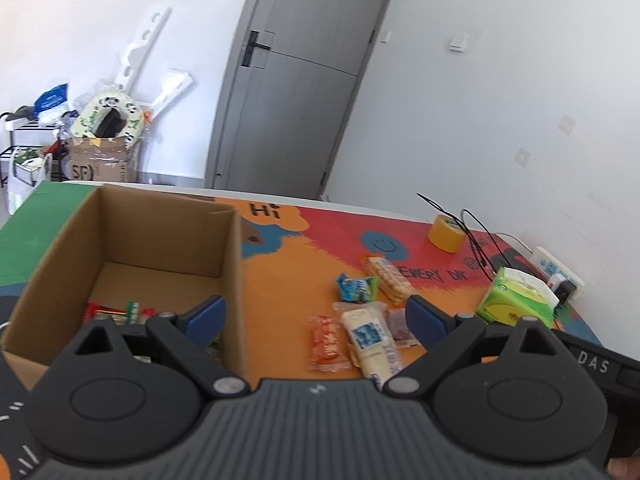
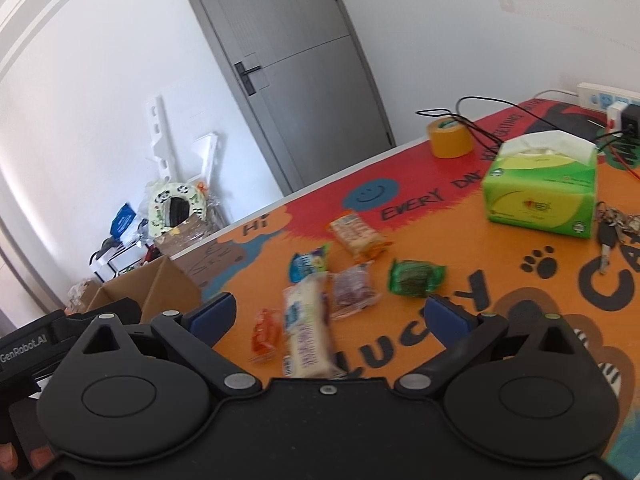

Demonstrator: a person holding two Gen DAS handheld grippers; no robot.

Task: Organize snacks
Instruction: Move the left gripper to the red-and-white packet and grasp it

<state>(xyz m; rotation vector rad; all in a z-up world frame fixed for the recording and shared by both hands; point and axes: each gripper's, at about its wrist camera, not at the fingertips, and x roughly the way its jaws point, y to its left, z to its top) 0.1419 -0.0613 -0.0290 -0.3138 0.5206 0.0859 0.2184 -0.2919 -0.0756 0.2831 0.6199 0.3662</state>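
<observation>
Both claws hang spread and empty above a worktop [image 2: 460,248] strewn with wrapped snacks.

The left claw [image 1: 316,320], its blue-padded fingers wide apart, straddles the right wall of the open corrugated cardboard box [image 1: 160,240], where a red-and-green crinkly packet [image 1: 120,312] already lies on the bottom. The right claw [image 2: 330,316] gapes over the loose pile on the glossy orange cartoon mat: a long white soft-plastic bar [image 2: 306,328], an orange sachet [image 2: 266,332], a purple clear-wrapped square [image 2: 354,288], a blue-green pouch [image 2: 310,264], a green foil pack [image 2: 416,278] and a ridged biscuit sleeve [image 2: 358,236]. Near them stands a green tissue box [image 2: 540,196].
</observation>
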